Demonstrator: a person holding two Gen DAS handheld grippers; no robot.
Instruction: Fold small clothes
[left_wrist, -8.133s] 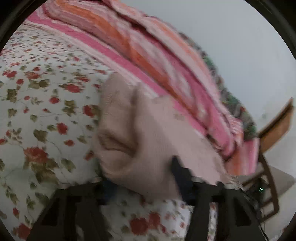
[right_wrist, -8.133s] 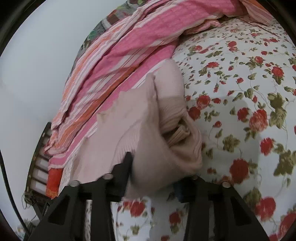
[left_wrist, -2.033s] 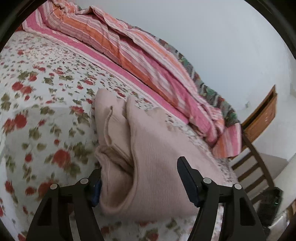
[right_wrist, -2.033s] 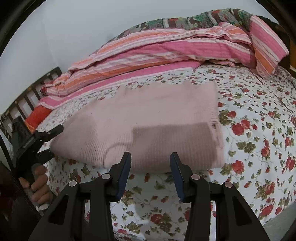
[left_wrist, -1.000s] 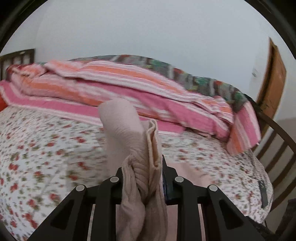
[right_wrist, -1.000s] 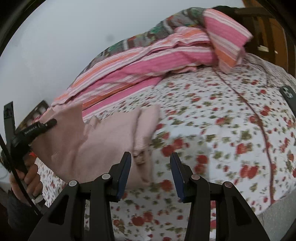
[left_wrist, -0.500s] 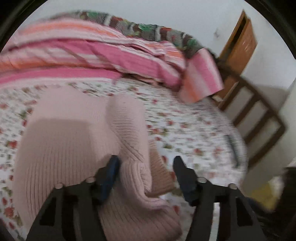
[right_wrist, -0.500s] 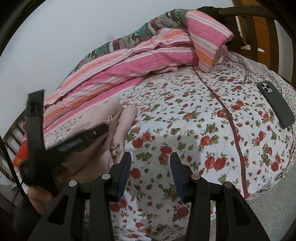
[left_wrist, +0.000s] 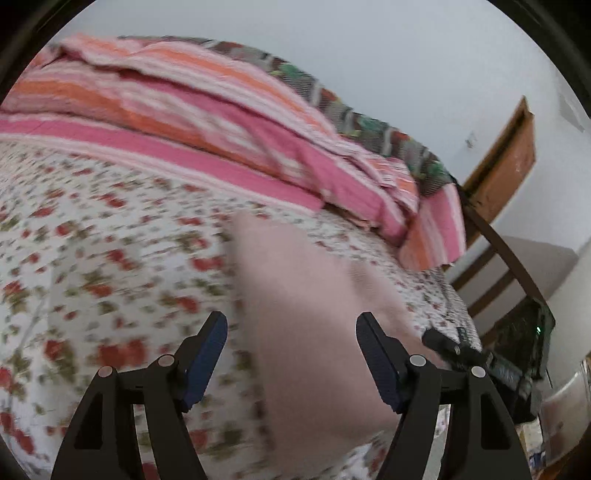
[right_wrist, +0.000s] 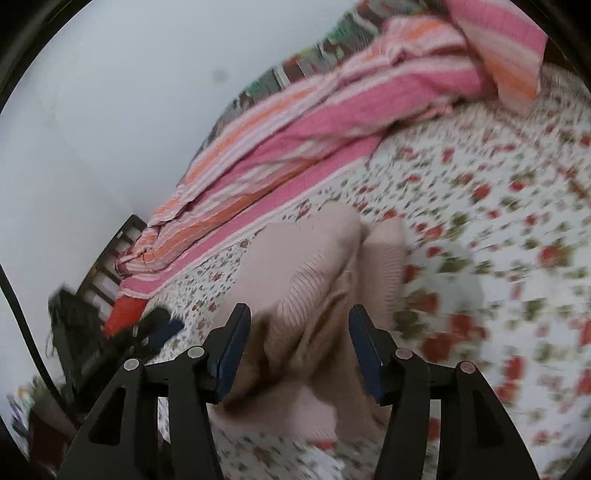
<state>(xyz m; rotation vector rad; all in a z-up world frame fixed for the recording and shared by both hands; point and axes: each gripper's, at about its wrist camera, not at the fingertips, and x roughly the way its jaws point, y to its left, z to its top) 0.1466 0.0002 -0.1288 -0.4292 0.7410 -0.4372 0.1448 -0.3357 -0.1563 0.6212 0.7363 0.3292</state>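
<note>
Pink knit sweater (right_wrist: 317, 273) lies folded on the flowered bed (left_wrist: 92, 258). Both grippers — left gripper (left_wrist: 291, 354), right gripper (right_wrist: 299, 339) — hover with jaws released; press the bulging folds flat, gently.

Both hand-held grippers (left_wrist: 291, 354) (right_wrist: 300, 345) spread wide

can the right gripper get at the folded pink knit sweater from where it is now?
Probably yes: the right gripper is open, and the folded pink knit sweater on the floral bedsheet bunches between its jaws, nothing in between.
</note>
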